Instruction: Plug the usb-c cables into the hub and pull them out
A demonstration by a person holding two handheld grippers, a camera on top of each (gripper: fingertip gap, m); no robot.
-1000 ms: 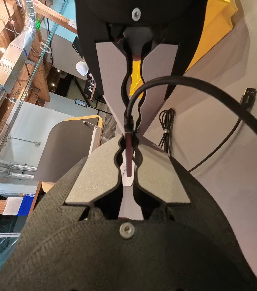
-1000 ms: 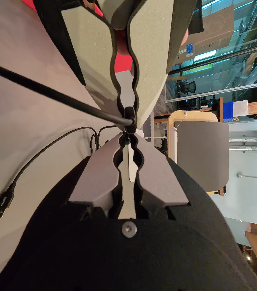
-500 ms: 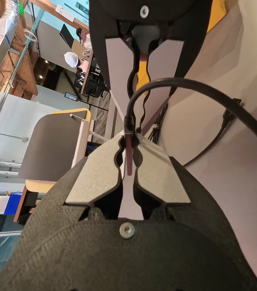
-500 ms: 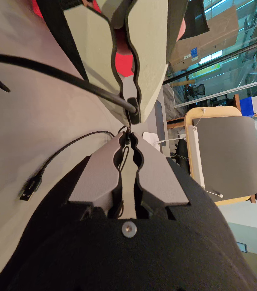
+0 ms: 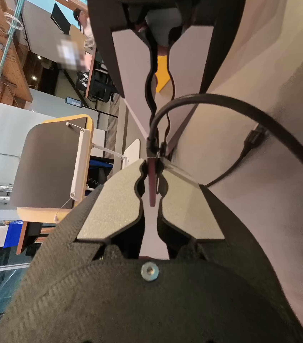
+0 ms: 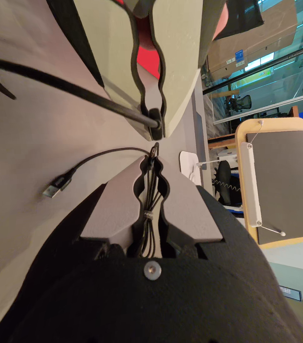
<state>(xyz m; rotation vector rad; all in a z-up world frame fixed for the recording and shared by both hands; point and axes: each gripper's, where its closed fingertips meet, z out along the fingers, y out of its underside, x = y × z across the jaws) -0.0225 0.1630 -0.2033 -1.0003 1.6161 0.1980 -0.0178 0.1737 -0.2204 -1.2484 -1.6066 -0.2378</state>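
Observation:
My left gripper [image 5: 151, 161] is shut on a slim dark-red hub [image 5: 151, 183], held edge-on. The hub's thick black cable [image 5: 258, 115] loops up from its end and off to the right. In the right wrist view the left gripper [image 6: 155, 136] is opposite, with the hub's dark end [image 6: 155, 126] between its tips. My right gripper [image 6: 152, 158] is shut on the usb-c plug [image 6: 154, 148] of a thin braided black cable [image 6: 109, 153]. The plug tip sits a short gap away from the hub's end. The right gripper also shows in the left wrist view [image 5: 160, 146].
The braided cable's flat USB plug [image 6: 54, 189] lies on the grey table [image 6: 35, 130], with its strapped coil [image 6: 147, 215] under my right fingers. A yellow object [image 5: 162, 74] and a red one [image 6: 147, 61] lie farther off. A dark-panelled chair [image 5: 50, 167] stands past the table edge. The grippers are tip to tip, or close to it.
The two grippers have drawn apart. The usb-c plug, which was against the hub's end a second ago, now has a gap to it. Both grippers stay shut.

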